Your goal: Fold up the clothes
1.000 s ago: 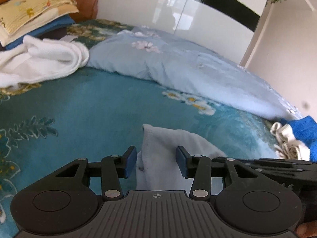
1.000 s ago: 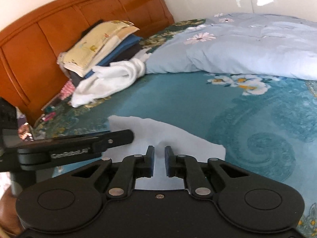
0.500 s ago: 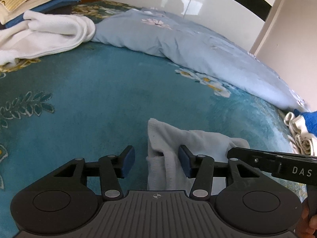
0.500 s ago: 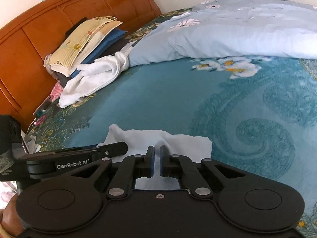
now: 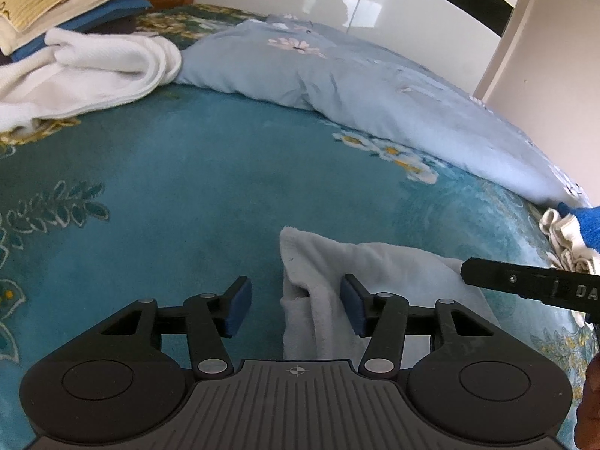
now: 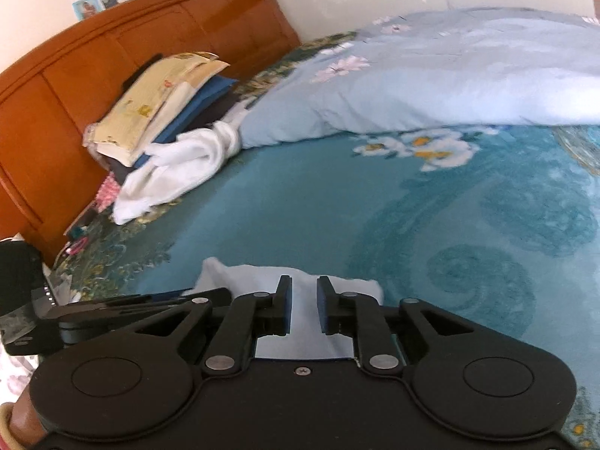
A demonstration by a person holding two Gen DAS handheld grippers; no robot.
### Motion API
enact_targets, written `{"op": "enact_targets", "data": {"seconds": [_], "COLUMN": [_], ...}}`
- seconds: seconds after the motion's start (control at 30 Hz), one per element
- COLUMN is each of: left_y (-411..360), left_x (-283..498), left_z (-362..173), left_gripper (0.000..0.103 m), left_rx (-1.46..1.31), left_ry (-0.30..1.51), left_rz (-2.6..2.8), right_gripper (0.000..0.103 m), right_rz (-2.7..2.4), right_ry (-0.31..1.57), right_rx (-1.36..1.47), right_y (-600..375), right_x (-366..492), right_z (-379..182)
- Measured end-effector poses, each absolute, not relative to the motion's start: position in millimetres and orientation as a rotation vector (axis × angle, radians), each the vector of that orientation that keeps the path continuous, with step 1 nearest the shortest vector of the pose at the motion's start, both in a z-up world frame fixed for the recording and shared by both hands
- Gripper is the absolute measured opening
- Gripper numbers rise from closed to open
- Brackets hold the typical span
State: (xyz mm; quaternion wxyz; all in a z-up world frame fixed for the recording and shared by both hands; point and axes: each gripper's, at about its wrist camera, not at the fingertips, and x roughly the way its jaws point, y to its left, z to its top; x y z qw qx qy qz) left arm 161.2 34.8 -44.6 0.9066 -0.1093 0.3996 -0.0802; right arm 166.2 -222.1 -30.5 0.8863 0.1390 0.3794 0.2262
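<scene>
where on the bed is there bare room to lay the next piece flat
The teal bedspread is bare between the grey cloth, the white towel and the blue duvet. It is crowded at the headboard, with the folded stack, and at the far right edge, with the rolled towels.

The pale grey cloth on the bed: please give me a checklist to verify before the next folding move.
1. Pale grey cloth lies on the teal bedspread: ok.
2. Left tongs open, jaws just been widening, cloth edge between, not pinched: ok.
3. Right tongs open slightly, jaws just been opening, cloth under the gap: ok.
4. Cloth lies smooth: not ok, a fold stands up at its left edge.
5. Bedspread beyond the cloth is bare: ok.
6. Cloth's near edge: cannot tell, hidden by the tongs.
</scene>
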Motion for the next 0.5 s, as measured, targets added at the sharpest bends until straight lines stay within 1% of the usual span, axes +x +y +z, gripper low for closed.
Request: {"op": "enact_targets", "data": {"seconds": [0.07, 0.1, 0.17, 0.5], "left_y": [35, 35, 35, 35], "left_x": [161, 161, 161, 163], "left_z": [-46, -46, -47, -47], "left_gripper": [0.051, 0.051, 0.051, 0.052], "left_rx": [-0.227, -0.227, -0.222, -0.212], "left_ry": [0.825, 0.825, 0.825, 0.829], "left_rz": [-0.166, -0.167, -0.168, -0.167], "right_gripper": [0.016, 0.011, 0.008, 0.008], "right_rz": [0.459, 0.455, 0.446, 0.441], "right_ry": [0.809, 0.814, 0.821, 0.835], "right_rx": [0.309, 0.319, 0.332, 0.322], "right_y": [-227, -229, -231, -228], "right_x": [171, 172, 174, 176], "right_z": [-37, -39, -43, -47]}}
